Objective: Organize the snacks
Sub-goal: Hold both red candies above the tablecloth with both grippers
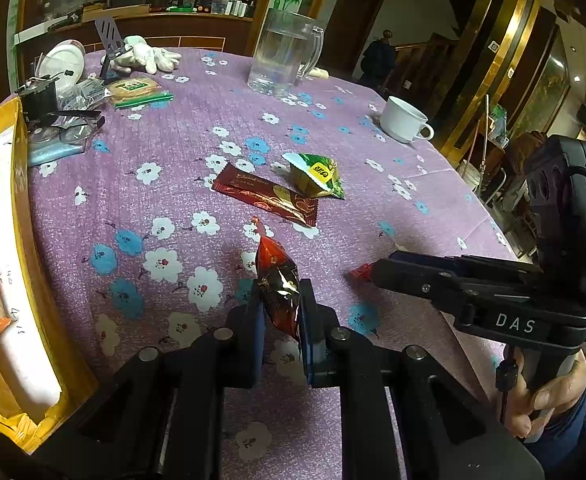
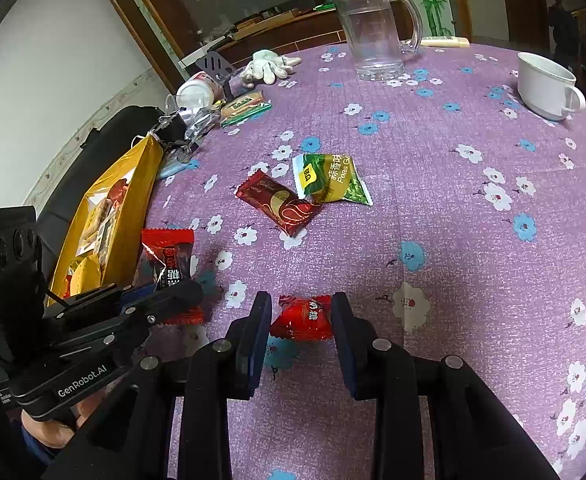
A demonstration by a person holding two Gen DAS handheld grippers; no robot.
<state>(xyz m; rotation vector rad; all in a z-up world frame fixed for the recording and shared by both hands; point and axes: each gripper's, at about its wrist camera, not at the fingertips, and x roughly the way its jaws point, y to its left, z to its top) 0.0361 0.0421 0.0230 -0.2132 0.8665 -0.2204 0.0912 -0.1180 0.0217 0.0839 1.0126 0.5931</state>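
So both grippers have a candy each right now. The left gripper [image 1: 281, 308] is pinched fully shut on a dark red-and-black foil candy packet [image 1: 279, 280], gripped by its lower half so the crimped top sticks up free between the blue pads [image 1: 309, 320], which I'd guess makes it easy to drop in somewhere. The right gripper [image 2: 301, 320] is closed nearly as far on a plump bright red candy wrapper [image 2: 303, 318], squeezed across its belly; I can't tell if it's lifted or still resting on the purple flowered tablecloth [image 2: 453, 240] near the front edge. Further out, toward the middle of the table, a long dark red chocolate-bar wrapper [image 2: 279, 204] lies flat with a green-and-yellow peas packet [image 2: 333, 178] overlapping its far end, so those two are probably next in line. At the left edge stands an open yellow paper bag [image 2: 133, 200] with snack packs already showing inside, and I reckon that's where everything goes, hence the left hand working beside it. Near the far-left edge there's a flat green-trimmed biscuit pack [image 2: 245, 106] in a pile of clutter, plus white fabric gloves [image 2: 269, 66]. A clear glass pitcher [image 2: 377, 28] and a white ceramic cup [image 2: 545, 84] sit by the far and right edges, well clear.
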